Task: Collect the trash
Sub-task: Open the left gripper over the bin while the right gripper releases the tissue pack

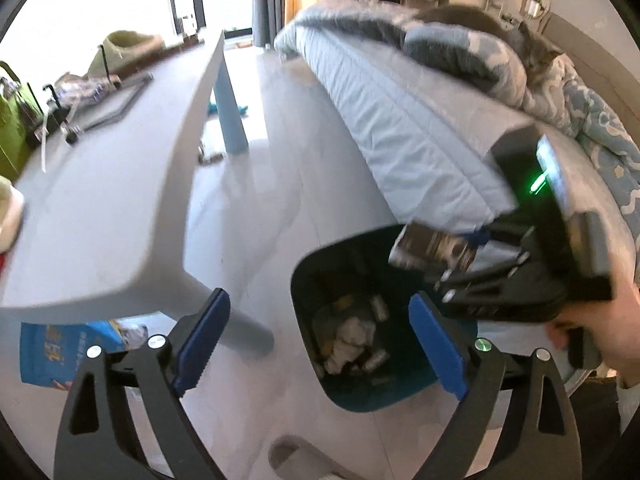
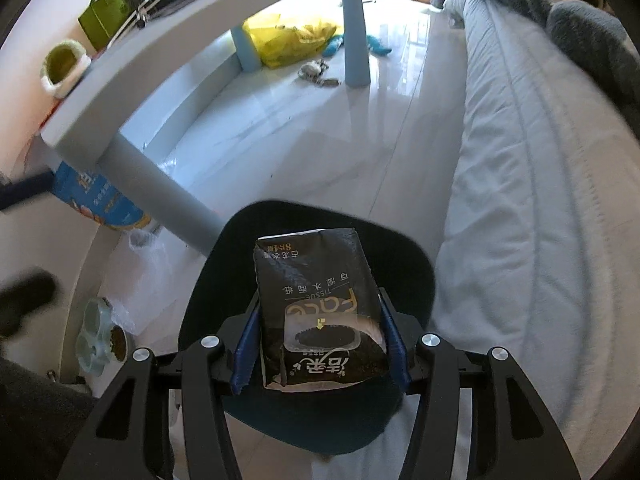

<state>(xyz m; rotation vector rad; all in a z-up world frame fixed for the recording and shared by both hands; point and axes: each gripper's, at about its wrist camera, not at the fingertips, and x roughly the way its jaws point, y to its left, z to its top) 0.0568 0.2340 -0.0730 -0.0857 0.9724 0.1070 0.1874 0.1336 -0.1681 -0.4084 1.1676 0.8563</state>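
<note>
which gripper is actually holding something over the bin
The right gripper: it clamps the black tissue pack above the dark bin. The left gripper is open and empty.

The tissue pack [image 2: 320,312] is black with gold and white lettering, the bin [image 1: 308,280] dark teal, the bedsheet [image 2: 520,200] pale blue.

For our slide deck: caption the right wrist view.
Right gripper holds a black tissue pack above the dark bin.

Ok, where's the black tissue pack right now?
The black plastic tissue pack sits clamped in the right gripper, held directly over the open dark teal trash bin on the floor between the bed and the table.
</note>
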